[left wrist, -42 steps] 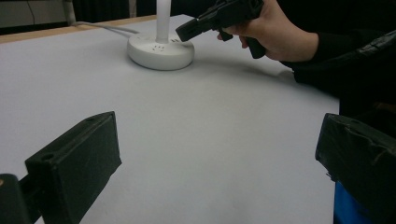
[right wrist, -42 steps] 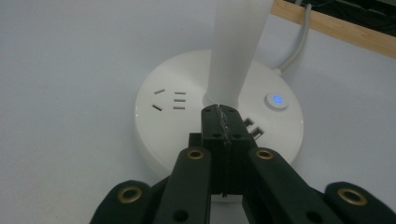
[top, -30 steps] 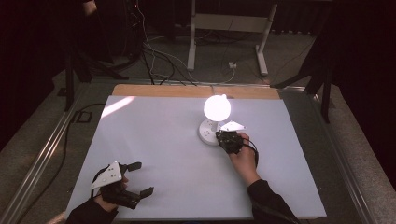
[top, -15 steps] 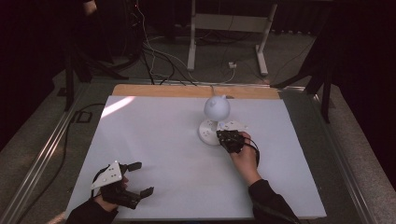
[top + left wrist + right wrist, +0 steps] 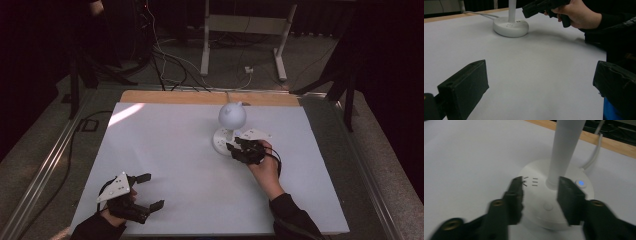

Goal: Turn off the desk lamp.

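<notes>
Right gripper view: the right gripper [image 5: 540, 192] hangs over the round white base [image 5: 554, 202] of a desk lamp, jaws about half apart with nothing between them. They have just been opening; the pads touch nothing that I can see. The lamp's stem [image 5: 566, 150] rises at upper centre, a small blue-lit button [image 5: 580, 183] sits at right of the base, and a plain round button [image 5: 548, 206] lies below the gap between the jaws.

High view: lamp [image 5: 231, 127] stands right of centre on the white table [image 5: 170, 165], its globe head [image 5: 232, 115] dark, with the right gripper [image 5: 239, 150] just beside the base. Left gripper [image 5: 147, 191] rests at lower left, well apart from the lamp, jaws wide and empty; the left gripper view shows bare tabletop between them.

Judgement: the step in hand looks like working the lamp's switch on the base, and the tips are now off it. Next move probably calls for either drawing the hand clear or lowering one tip squarely onto a button without nudging the light base.

Hard to make out: motion blur on the near jaws; the cord [image 5: 596, 150] is cut off at the upper right edge; the markings on the base are too small to read; the room beyond the table is dark.
</notes>
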Available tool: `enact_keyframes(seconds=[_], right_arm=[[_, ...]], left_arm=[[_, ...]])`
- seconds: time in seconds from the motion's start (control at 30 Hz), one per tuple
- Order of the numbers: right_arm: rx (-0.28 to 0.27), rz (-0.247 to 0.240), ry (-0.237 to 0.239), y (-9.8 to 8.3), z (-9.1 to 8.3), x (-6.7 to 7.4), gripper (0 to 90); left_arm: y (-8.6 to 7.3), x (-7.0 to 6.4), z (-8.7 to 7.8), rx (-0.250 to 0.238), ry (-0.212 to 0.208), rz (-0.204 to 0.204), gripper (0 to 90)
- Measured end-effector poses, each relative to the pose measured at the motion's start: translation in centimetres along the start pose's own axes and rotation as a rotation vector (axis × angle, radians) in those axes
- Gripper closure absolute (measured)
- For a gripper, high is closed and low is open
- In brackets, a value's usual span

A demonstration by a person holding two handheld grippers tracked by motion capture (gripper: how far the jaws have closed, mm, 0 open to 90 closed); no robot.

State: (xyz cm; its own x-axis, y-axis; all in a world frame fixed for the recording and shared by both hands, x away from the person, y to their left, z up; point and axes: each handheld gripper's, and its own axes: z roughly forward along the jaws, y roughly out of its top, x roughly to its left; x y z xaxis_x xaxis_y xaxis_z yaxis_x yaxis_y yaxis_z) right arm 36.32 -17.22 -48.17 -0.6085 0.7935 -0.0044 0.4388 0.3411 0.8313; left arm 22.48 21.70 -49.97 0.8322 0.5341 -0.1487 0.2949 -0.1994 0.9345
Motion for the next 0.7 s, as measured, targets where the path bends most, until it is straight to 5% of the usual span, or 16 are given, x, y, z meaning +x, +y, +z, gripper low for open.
enact_keyframes(seconds=[0.3, 0.43, 0.7], right_arm=[[0.035, 0.043, 0.049, 0.2, -0.6, -0.7, 17.1], [0.033, 0.012, 0.094, 0.1, -1.1, -0.8, 2.7], [0.018, -0.025, 0.152, -0.5, -2.2, -1.1, 0.0]], left_arm=[[0.0, 0.0, 0.0, 0.001, -0.001, -0.001, 0.6], [0.0, 0.0, 0.0, -0.001, -0.002, -0.003, 0.6], [0.0, 0.0, 0.0, -0.003, -0.003, -0.004, 0.6]])
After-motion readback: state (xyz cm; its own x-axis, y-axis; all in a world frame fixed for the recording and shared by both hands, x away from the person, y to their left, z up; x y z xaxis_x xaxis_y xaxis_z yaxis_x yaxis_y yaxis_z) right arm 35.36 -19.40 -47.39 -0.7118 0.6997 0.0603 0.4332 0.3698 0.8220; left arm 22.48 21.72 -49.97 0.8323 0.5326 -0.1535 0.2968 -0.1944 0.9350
